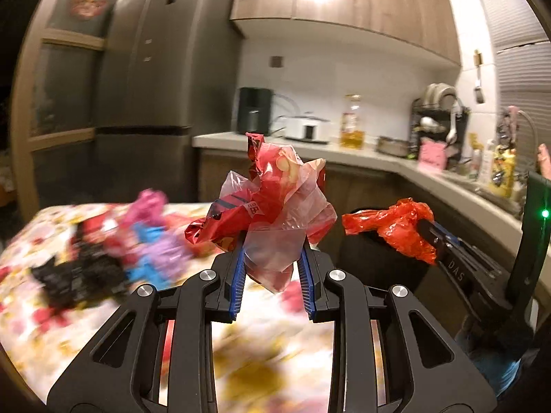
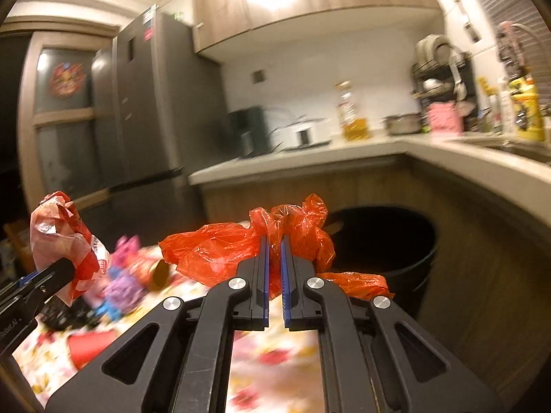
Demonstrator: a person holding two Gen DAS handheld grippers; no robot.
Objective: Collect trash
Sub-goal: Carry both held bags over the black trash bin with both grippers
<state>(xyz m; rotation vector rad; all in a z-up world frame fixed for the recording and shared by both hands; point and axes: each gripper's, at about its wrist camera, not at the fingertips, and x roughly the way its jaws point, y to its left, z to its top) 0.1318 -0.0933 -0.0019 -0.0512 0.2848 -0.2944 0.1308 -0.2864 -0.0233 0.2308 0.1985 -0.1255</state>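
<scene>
My left gripper [image 1: 273, 241] is shut on a crumpled bundle of red wrapper and clear plastic [image 1: 272, 199], held above the floral table [image 1: 275, 351]. The bundle also shows at the left of the right wrist view [image 2: 60, 237]. My right gripper [image 2: 274, 241] is shut on a crumpled orange-red plastic bag [image 2: 220, 251], which also shows in the left wrist view [image 1: 396, 227]. A black bin [image 2: 385, 241] stands just beyond the table, ahead and right of both grippers. More trash, pink, purple, blue and black wrappers [image 1: 144, 241], lies on the table at the left.
A kitchen counter [image 2: 344, 151] runs behind the bin and curves round to the right, with an oil bottle [image 2: 351, 113], a pot and a dish rack. A tall grey fridge [image 1: 151, 69] stands at the back left. A red cup [image 2: 89, 347] lies on the table.
</scene>
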